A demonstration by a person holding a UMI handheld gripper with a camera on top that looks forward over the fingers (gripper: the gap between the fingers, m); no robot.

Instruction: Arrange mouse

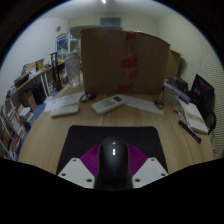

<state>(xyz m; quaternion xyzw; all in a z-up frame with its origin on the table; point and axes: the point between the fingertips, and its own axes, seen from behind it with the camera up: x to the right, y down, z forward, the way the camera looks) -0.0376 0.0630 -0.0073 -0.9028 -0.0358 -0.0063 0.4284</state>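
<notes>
Gripper [111,172] at the near edge of a wooden desk [60,135], its two fingers set apart with a black mouse [111,160] between their pink pads [88,158]. Whether both pads press on the mouse cannot be told from this view (its sides hide the contact), so a firm hold is not confirmed.

Largest items first: a brown board [122,62] stands upright across the back of the desk, bearing a red mark. A black mat [110,138] lies on the desk just ahead of the fingers and under the mouse. A shelf of books [22,95] runs along the left side; a dark monitor [204,95] and more books [194,118] occupy the right. A white keyboard [65,107] and a pale remote-like item [111,102] lie well beyond the mat.

Key relation: the mouse lies directly between the fingers, its long axis in line with them and pointing forward toward the board. Judged from this, the mouse is on or just over the mat's near part, and arranging it likely calls for settling it squarely on the mat.
</notes>
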